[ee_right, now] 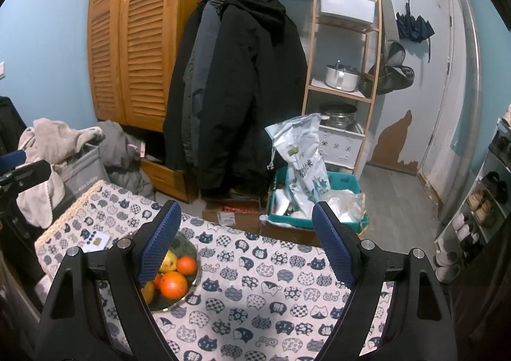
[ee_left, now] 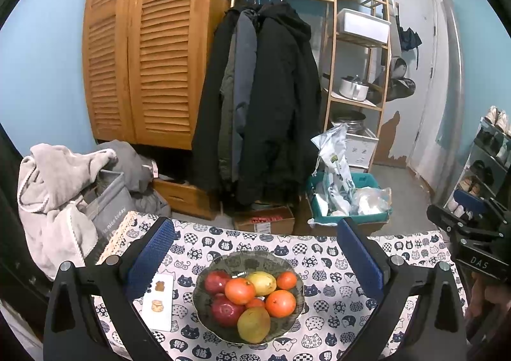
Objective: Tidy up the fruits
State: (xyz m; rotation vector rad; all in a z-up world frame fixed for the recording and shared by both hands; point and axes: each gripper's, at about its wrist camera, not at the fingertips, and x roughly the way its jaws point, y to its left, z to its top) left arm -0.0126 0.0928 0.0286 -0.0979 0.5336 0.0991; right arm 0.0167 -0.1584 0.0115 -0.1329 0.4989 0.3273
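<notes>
The left wrist view looks straight onto the fruit bowl [ee_left: 223, 265], which sits on the cat-print worktop [ee_left: 335, 290] between the spread blue pads of the left tongs [ee_left: 255, 260]; nothing is clamped. It shows the whole load: red apples [ee_left: 216, 281], oranges [ee_left: 280, 303] and yellow-green pears [ee_left: 254, 324], plus a white card [ee_left: 158, 302] just left of the bowl. In the right wrist view the bowl [ee_right: 188, 249] is half hidden behind the left pad of the right tongs [ee_right: 242, 244], which stand apart and empty over bare cloth [ee_right: 255, 281]; only an orange [ee_right: 173, 285] and a pear [ee_right: 170, 262] show clearly.
</notes>
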